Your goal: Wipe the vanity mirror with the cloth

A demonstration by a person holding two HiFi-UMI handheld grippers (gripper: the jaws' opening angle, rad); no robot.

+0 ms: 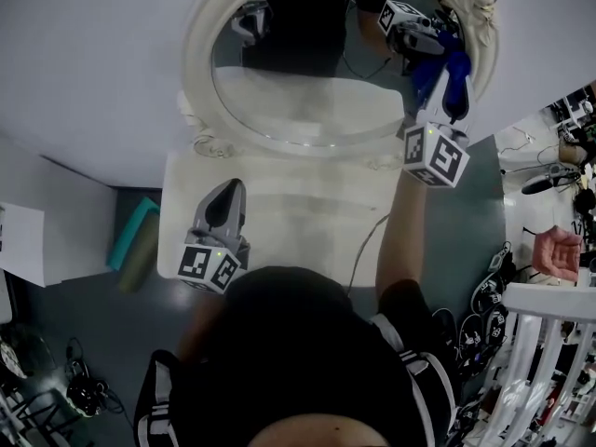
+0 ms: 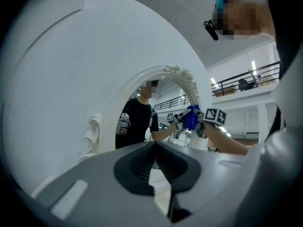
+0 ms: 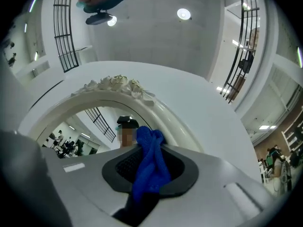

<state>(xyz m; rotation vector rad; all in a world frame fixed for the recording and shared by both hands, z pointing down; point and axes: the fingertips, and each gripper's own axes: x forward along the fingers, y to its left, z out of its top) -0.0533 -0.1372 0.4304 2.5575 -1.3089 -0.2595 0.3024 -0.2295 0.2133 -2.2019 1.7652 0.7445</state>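
At the left, the left gripper [image 1: 230,190] hovered low over the white vanity surface [image 1: 298,214], its jaws pressed together with nothing between them, tips pointing toward the mirror. In front of it stood the vanity mirror [image 1: 307,68], an oval glass in an ornate white frame [image 1: 198,54] with carved flowers along the top, set against a pale wall. The glass showed the person's dark shirt and, toward its right side, the reflection of the other gripper. At the right, the right gripper [image 1: 443,89] was raised at the mirror's right edge, clenched on the blue cloth [image 1: 456,74]. The cloth bunched out past the jaw tips and lay against the glass just beside the frame.
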